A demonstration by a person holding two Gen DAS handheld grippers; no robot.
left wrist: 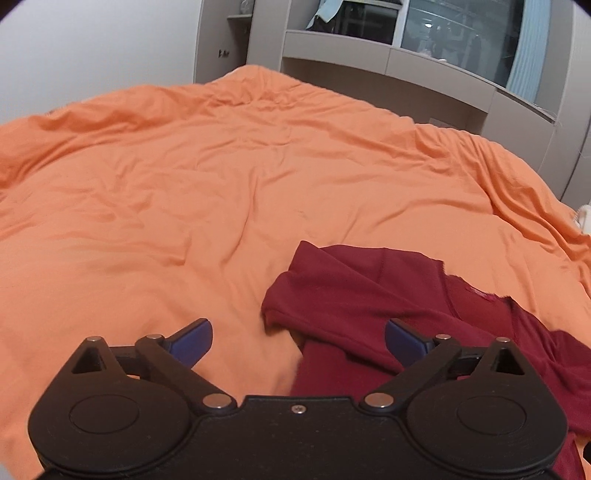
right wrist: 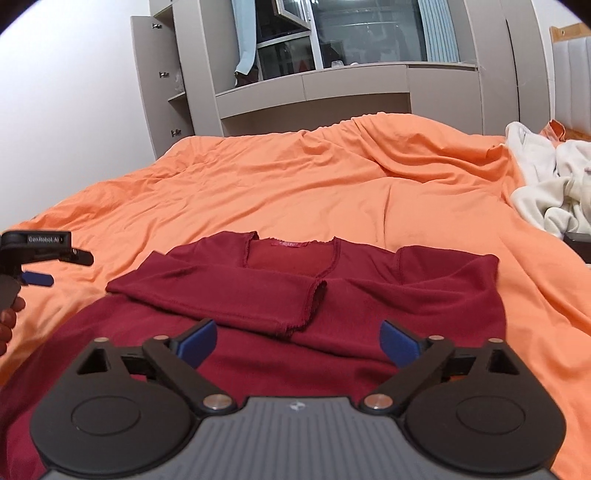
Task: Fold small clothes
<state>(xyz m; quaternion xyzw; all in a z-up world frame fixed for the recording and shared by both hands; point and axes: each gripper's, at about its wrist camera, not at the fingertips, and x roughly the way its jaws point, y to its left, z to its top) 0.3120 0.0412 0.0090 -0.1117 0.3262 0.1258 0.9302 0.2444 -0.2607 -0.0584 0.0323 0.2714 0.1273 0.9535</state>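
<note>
Bed cover [right wrist: 295, 192]: an orange, creased sheet is covering the whole bed and filling most of both views.

Wall unit [right wrist: 314, 85]: grey cupboards and shelves are standing behind the far edge of the bed; a window [right wrist: 369, 33] is showing above the shelf.

Red top [right wrist: 306, 295]: a dark red long-sleeved garment is lying flat on the orange cover, neckline and label pointing toward the far side. Both sleeves are lying folded across the chest, their frilled cuffs meeting near the middle. In the left wrist view the same garment [left wrist: 369, 291] is lying to the right of the tool, with one folded sleeve end nearest.

White laundry [right wrist: 554, 184]: a pale, crumpled heap is resting at the right edge of the bed, well apart from the red top.

Right gripper [right wrist: 297, 341]: its jaws are standing wide apart above the lower part of the red top, with cloth showing below the gap and neither blue pad [right wrist: 197, 341] pressing on it.

Left gripper [left wrist: 299, 341]: its jaws are standing wide apart, holding nothing; the left pad is hanging over bare orange cover, the right pad over the edge of the red top. In the right wrist view it [right wrist: 37, 278] is appearing at the left edge, beside the garment.

Hand [right wrist: 9, 321]: part of a hand is showing below the left tool.
</note>
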